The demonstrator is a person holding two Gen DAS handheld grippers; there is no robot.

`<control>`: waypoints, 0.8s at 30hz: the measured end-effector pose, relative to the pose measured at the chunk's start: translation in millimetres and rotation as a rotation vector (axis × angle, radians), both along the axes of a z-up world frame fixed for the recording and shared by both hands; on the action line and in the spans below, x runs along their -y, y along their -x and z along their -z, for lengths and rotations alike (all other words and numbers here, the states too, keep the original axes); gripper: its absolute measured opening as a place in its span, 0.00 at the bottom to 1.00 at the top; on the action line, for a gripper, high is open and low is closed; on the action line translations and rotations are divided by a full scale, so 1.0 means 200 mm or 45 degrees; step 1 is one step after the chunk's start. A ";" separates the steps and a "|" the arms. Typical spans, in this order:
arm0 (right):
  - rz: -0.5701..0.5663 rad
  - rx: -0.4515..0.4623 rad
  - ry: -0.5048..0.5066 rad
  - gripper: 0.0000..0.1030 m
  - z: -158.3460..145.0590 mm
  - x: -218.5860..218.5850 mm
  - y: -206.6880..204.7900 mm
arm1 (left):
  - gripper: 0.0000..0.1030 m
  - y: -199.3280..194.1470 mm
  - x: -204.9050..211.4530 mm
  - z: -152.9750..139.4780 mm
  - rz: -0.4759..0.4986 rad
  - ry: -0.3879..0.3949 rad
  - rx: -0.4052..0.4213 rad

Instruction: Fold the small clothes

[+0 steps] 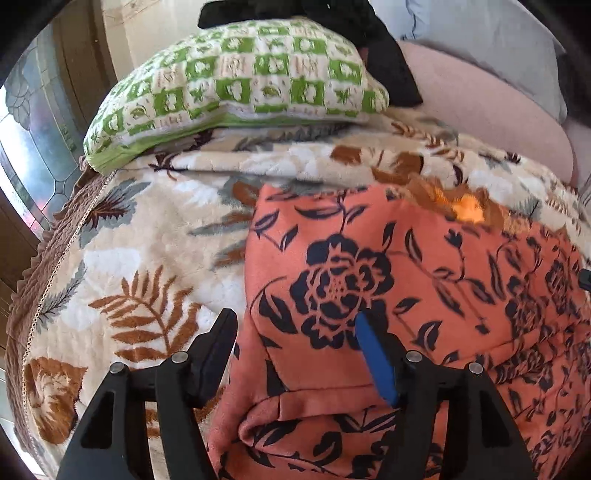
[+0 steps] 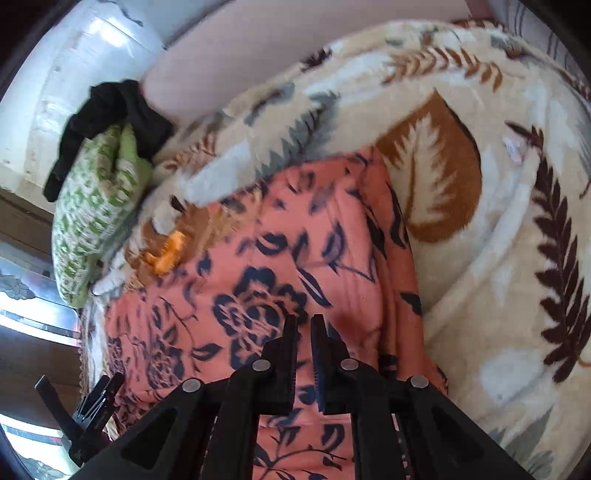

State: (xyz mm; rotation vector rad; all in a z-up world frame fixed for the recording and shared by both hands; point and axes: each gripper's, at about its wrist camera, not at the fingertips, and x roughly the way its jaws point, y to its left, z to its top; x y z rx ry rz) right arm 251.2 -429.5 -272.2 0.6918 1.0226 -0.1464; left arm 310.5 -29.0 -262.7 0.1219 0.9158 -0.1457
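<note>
A: Item one, the garment (image 1: pixel 406 280): coral cloth with a dark floral print. Where is it?

B: Flat on the bed blanket (image 1: pixel 122 266), near side, with a fold already rolled along its near edge. Laid out flat, probably so each fold can be pressed down.

A: Item two, the left gripper (image 1: pixel 295 325)?

B: Fingers spread, one each side of the garment's left edge, and no cloth pinched between them. I judge it has let the cloth go so that the fold lies by itself.

A: Item three, the right gripper (image 2: pixel 303 321)?

B: Fingers pressed nearly together, tips low over the middle of the garment. The view is blurred, so I cannot tell whether they touch it. Likely meant to smooth or pin the cloth.

A: Other stock?

B: A green checked pillow (image 1: pixel 236 81) at the far left, with a black cloth (image 1: pixel 332 22) draped behind it. A pale pink cushion (image 1: pixel 480 99) at the far right. All well apart from the work.
</note>
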 end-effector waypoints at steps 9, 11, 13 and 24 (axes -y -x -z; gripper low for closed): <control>-0.032 0.022 0.043 0.47 0.09 -0.18 -0.11 | 0.86 -0.02 0.16 0.13 0.042 -0.119 -0.117; -0.117 0.150 -0.036 0.47 0.03 -0.26 -0.10 | 0.86 -0.01 0.18 0.13 0.060 -0.099 -0.123; -0.202 0.155 0.008 0.47 0.04 -0.39 -0.11 | 0.93 -0.01 0.20 0.17 0.024 -0.125 -0.133; -0.281 0.066 0.187 0.47 -0.03 -0.47 0.12 | 1.00 0.09 -0.06 0.08 -0.005 0.096 -0.189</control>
